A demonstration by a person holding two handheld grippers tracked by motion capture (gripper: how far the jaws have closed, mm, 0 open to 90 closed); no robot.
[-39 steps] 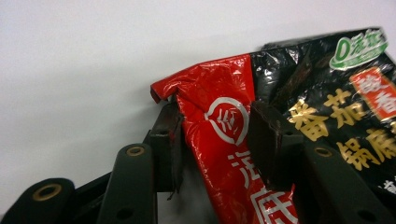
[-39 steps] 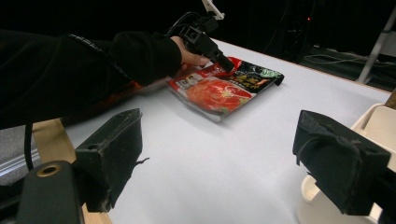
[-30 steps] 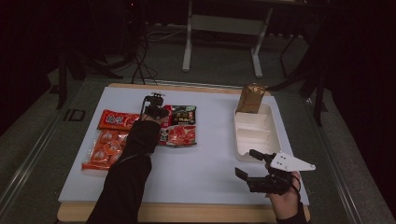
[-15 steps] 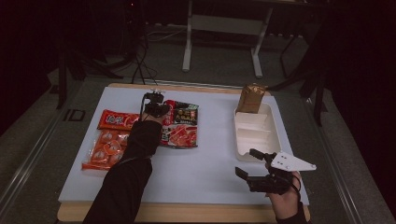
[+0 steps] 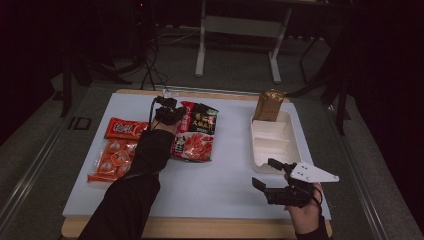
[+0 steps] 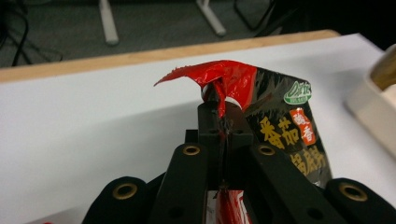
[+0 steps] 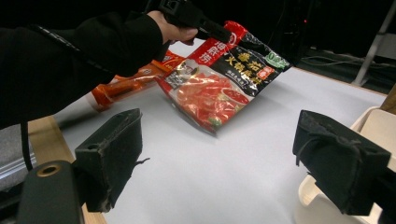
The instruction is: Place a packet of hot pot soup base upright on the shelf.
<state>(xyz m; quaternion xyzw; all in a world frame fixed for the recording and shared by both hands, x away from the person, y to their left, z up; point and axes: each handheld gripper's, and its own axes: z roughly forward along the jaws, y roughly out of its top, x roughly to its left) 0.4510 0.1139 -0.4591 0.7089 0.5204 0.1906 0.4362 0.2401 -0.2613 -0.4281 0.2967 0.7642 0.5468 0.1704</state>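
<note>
A red and black sauce packet [image 5: 196, 134] with printed characters hangs tilted over the white table, its far edge raised. My left gripper [image 5: 172, 113] is shut on that top edge. The left gripper view shows the black jaws [image 6: 219, 106] pinching the crumpled red corner of the packet [image 6: 280, 128]. From the right gripper view, the packet [image 7: 219, 81] slopes down from the left gripper [image 7: 205, 28] toward the table. At the near right, my right gripper [image 5: 264, 173] is open with nothing between its jaws [image 7: 224, 156].
Two orange snack packets [image 5: 125, 129] [image 5: 111, 161] lie at the left under the person's sleeve. A white compartment tray [image 5: 295, 147] stands at the right with a brown bag [image 5: 269, 105] at its far end. The table's wooden front edge [image 5: 200, 227] runs along the bottom.
My left gripper has risen with the packet's top edge, so the packet tilts up more from the table. The right gripper has stayed where it was.
</note>
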